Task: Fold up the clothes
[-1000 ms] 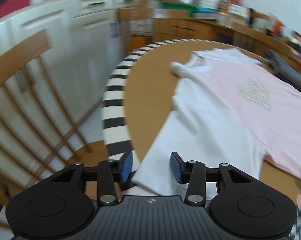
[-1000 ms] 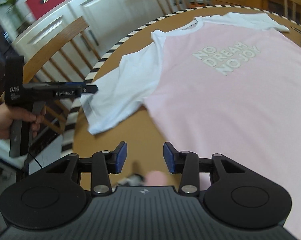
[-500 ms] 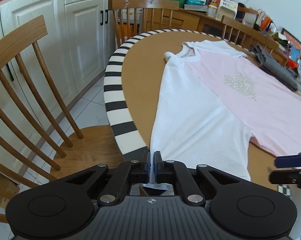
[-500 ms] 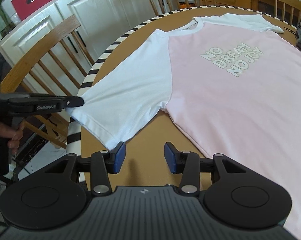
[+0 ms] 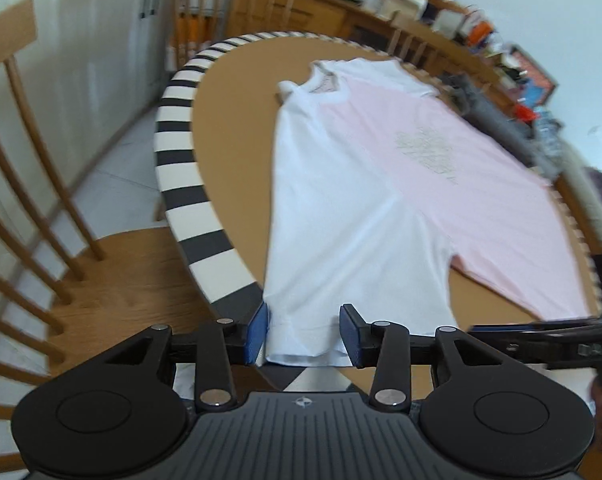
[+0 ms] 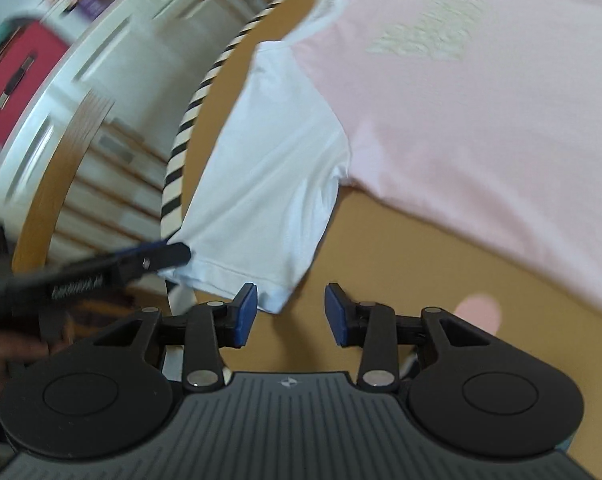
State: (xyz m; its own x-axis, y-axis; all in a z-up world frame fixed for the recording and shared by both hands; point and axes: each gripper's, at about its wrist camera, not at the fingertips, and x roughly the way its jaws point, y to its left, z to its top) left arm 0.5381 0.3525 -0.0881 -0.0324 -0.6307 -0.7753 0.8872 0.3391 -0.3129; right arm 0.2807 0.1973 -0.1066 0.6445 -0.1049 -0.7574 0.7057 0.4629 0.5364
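A pink T-shirt with white sleeves [image 5: 433, 184] lies flat, print up, on a round brown table [image 5: 237, 120]. Its near white sleeve [image 5: 341, 264] reaches the table's striped edge. My left gripper [image 5: 304, 334] is open, with the sleeve's hem lying between its blue pads. In the right wrist view the shirt [image 6: 481, 112] and the sleeve [image 6: 261, 200] show too. My right gripper [image 6: 291, 314] is open at the sleeve's other hem corner. The left gripper [image 6: 173, 256] appears there at the hem's far corner.
The table has a black-and-white striped rim [image 5: 173, 148]. A wooden chair [image 5: 29, 216] stands just left of it, with more chairs behind [image 5: 237, 4]. White cabinets [image 5: 101, 20] line the wall. Folded grey cloth [image 5: 497, 116] and clutter lie at the table's far right.
My left gripper was shut on the sleeve hem half a second ago and has opened. My right gripper has moved down and left to the sleeve's hem corner, staying open.
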